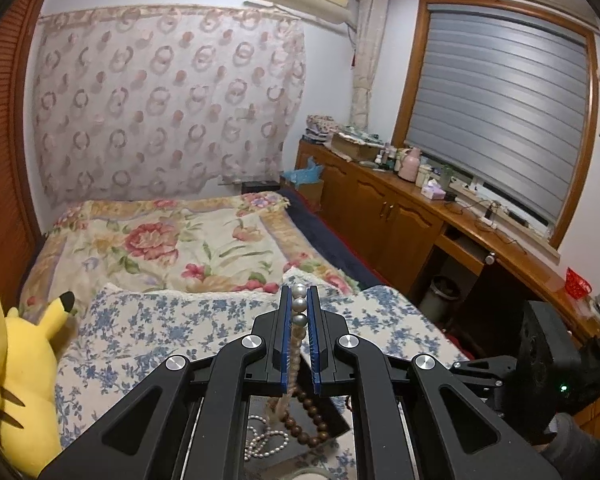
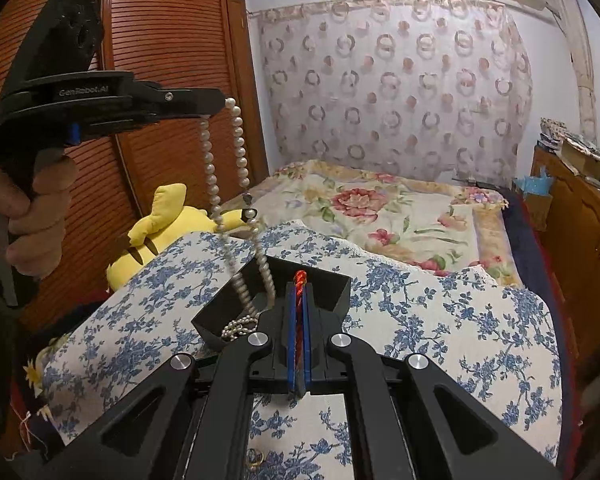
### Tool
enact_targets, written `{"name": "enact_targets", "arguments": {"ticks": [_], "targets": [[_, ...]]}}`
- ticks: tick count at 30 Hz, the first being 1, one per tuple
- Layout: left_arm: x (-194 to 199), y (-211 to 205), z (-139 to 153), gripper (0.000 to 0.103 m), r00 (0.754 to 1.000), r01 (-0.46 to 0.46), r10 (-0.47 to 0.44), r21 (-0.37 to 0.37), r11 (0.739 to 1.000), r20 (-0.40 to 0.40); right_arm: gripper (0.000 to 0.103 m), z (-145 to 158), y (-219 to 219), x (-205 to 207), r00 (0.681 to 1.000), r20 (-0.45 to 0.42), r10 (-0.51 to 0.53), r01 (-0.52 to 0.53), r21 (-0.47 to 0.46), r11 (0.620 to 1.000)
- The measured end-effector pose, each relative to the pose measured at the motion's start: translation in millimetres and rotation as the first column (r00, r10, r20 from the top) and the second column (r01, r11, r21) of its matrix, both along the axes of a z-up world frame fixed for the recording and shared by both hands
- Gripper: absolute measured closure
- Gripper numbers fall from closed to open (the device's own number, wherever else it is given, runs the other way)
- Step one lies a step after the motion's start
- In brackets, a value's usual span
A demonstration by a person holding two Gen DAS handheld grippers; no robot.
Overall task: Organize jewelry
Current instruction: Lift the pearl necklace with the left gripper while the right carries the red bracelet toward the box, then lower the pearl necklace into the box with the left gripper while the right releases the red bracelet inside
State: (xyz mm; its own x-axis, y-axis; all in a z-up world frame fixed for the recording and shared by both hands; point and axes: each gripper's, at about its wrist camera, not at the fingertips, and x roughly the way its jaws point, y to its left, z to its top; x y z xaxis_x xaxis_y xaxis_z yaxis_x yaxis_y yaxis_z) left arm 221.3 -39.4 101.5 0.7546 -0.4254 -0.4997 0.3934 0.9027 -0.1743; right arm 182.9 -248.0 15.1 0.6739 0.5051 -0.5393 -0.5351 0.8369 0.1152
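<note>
**Two strands lifted clear of the jewelry box**

Bedroom setting: a bed under a floral quilt, with a blue-flowered pillow [image 2: 440,320] in front that serves as the work surface. On the pillow sits one open black jewelry box [image 2: 332,284].

The left gripper [image 1: 299,300] is clamped on a pearl necklace [image 2: 236,152], pearls showing between its blue pads. In the right wrist view the strand hangs in two lines from the raised gripper down into the box, where its lower part lies heaped. The right gripper [image 2: 299,292] is closed tight on a red beaded strand [image 2: 300,278], whose tip shows just beyond the fingertips; whether it is a bracelet or a necklace cannot be told.

Judging by this, the step in hand is drawing pieces out of the tangled box so that each can be laid apart. The next move calls for lifting the pearls high enough for the tail to leave the box without snagging, while keeping the red strand away from it.

Count: two grippers, one box, one pearl necklace, one red strand, and one brown wooden bead string [image 1: 312,416] seen below the left gripper. One yellow plush toy [image 1: 16,364] lies beside the pillow. A small gold ring-like piece [image 2: 256,458] rests on the pillow near the bottom edge.
</note>
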Motion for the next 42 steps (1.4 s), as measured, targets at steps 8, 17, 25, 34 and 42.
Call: {"name": "enact_targets", "arguments": {"ticks": [8, 17, 25, 34, 42], "targets": [[22, 5, -49, 0.096, 0.995, -0.048, 0.052, 0.05, 0.998, -0.086, 0.1, -13, 11, 24, 1.0, -0.028, -0.011, 0.01, -0.028, 1.0], [25, 9, -101, 0.095, 0.986, -0.061, 0.073, 0.089, 0.994, -0.151, 0.1, -29, 28, 60, 0.998, -0.066, -0.005, 0.003, -0.033, 0.999], [8, 23, -112, 0.059, 0.984, -0.094, 0.107, 0.1, 0.991, -0.141, 0.099, -47, 46, 83, 0.996, -0.092, 0.003, -0.008, -0.059, 0.998], [3, 39, -128, 0.024, 0.977, -0.141, 0.16, 0.134, 0.981, -0.14, 0.068, -63, 53, 91, 0.993, -0.121, 0.0, -0.009, -0.072, 0.997], [-17, 39, -135, 0.009, 0.981, -0.145, 0.164, 0.17, 0.975, -0.104, 0.068, -62, 42, 67, 0.996, -0.091, -0.005, -0.002, -0.081, 0.997]]}}
